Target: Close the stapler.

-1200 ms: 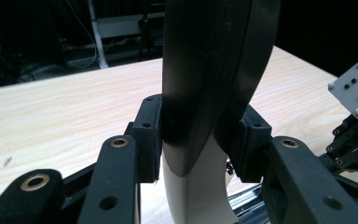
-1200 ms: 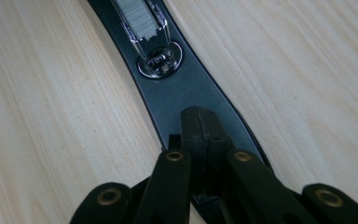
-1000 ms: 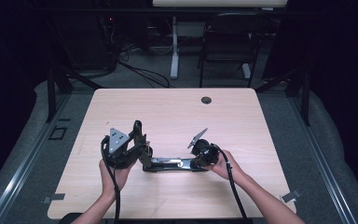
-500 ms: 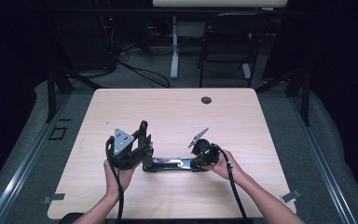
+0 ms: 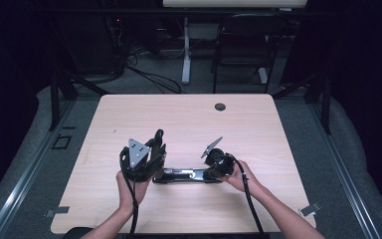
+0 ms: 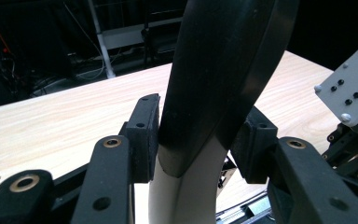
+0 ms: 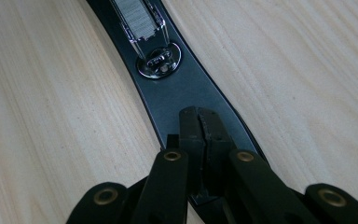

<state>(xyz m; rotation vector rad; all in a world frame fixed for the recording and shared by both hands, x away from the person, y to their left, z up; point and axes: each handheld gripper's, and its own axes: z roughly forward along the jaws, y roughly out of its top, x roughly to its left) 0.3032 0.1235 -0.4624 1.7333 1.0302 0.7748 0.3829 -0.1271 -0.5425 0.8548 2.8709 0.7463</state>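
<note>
A black stapler lies opened near the table's front edge, its base (image 5: 184, 175) flat on the wood. Its black-and-white lid (image 5: 157, 137) stands swung up at the left end. My left gripper (image 5: 155, 152) is shut on that lid; in the left gripper view both pads (image 6: 144, 135) press the lid (image 6: 214, 70) from either side. My right gripper (image 5: 213, 168) is shut, its tips (image 7: 200, 123) set down on the narrow end of the base (image 7: 186, 88). The staple magazine (image 7: 140, 21) lies exposed beyond the tips, with staples in it.
The light wood table (image 5: 278, 149) has a round cable hole (image 5: 220, 106) near its far edge. Beyond it stand a chair (image 5: 241, 45), a white desk leg (image 5: 185, 50) and floor cables. Both forearms come in from the front edge.
My left gripper has shifted a little to the right with the lid in it. The right gripper and the base have stayed put.
</note>
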